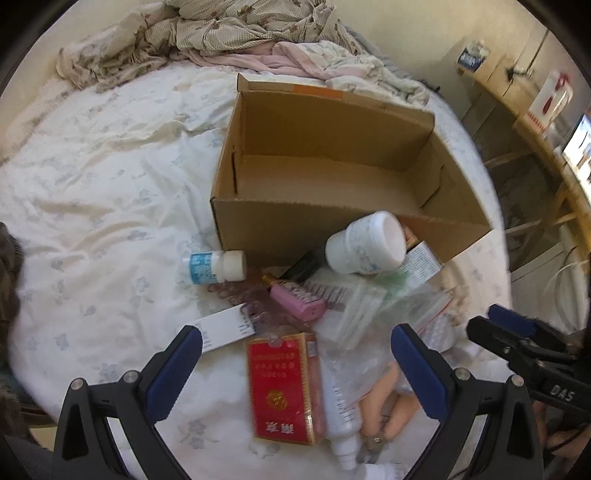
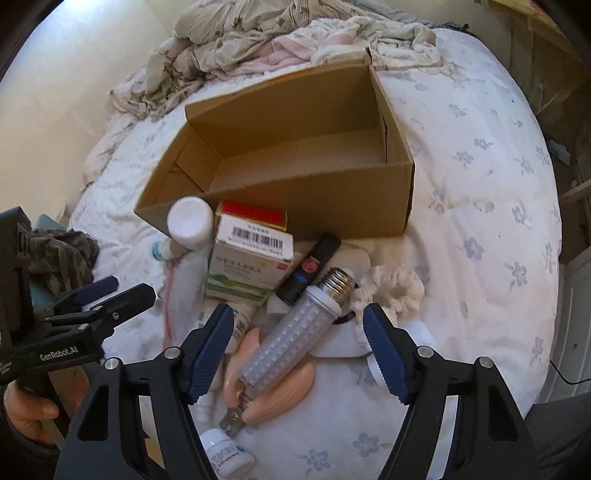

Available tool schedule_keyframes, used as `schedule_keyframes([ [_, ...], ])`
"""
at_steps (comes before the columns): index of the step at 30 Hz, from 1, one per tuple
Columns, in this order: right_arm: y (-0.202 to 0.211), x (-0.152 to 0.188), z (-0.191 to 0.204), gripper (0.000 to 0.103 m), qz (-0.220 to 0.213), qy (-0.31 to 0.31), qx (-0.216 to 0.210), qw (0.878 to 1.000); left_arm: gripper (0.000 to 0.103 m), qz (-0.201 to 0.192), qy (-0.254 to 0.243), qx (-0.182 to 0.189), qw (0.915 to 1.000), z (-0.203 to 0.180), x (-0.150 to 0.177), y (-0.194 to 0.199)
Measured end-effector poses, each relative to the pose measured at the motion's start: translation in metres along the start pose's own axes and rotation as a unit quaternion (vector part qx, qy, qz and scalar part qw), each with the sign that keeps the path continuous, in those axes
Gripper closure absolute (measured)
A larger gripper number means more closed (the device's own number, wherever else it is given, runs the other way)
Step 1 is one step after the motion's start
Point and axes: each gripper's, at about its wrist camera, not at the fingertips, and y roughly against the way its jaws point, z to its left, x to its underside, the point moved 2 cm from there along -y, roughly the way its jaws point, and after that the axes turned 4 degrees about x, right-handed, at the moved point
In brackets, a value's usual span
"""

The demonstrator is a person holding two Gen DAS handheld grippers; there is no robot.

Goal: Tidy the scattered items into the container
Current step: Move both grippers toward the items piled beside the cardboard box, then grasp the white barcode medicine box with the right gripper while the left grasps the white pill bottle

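While the left wrist camera looks down over a bed covered by a white floral bedsheet (image 1: pixel 92 206), the left gripper (image 1: pixel 295 350) hangs with its blue-padded fingers spread wide and nothing between them. Below the gap lies a red cigarette pack with gold print (image 1: pixel 282 387), and just beside it a slim white squeeze bottle (image 1: pixel 343 417). Farther off sits an open brown cardboard box (image 1: pixel 332 162), its inside bare. Against its near wall lean a large white plastic jar (image 1: pixel 365 240) on its side and a small white pill bottle with a blue label (image 1: pixel 216 266); a pink rectangular case (image 1: pixel 299 299) lies between these and the pack. The right gripper (image 1: pixel 513 328) enters from the right edge. Rumpled patterned bedding (image 1: pixel 240 33) is heaped behind the box.

From the right wrist camera, the right gripper (image 2: pixel 299 332) also stands wide open, holding nothing. A long clear LED corn bulb with a metal screw base (image 2: pixel 291 332) lies slantwise between its fingers, resting on a peach-coloured plastic handle (image 2: pixel 280 395). Beyond are a white-and-green medicine carton with a barcode (image 2: pixel 251 254), a black cylindrical tube (image 2: pixel 314 266) and a white fluffy scrunchie (image 2: pixel 395 288), all just outside the cardboard box (image 2: pixel 288 147). The left gripper (image 2: pixel 107 291) shows at the left, the view too oblique to tell how its jaws stand.
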Motion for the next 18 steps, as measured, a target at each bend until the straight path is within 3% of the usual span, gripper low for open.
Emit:
schedule_keyframes([
  [6,0.016,-0.018,-0.012,0.026,-0.035,-0.031,0.019,0.999,0.001,-0.01,0.05,-0.046,0.9976,0.031,-0.005,0.006],
  [12,-0.013,-0.04,-0.002,0.02,0.04,-0.043,-0.053,0.997,0.001,-0.007,0.087,-0.031,0.9957,0.048,-0.001,0.007],
  [15,-0.032,-0.05,-0.001,0.02,0.064,-0.049,-0.069,0.994,0.001,0.004,0.093,-0.02,0.9954,0.053,0.0,0.005],
  [18,-0.047,-0.055,-0.008,0.02,0.086,-0.085,-0.101,0.987,0.001,0.001,0.093,-0.02,0.9955,0.056,0.0,0.008],
])
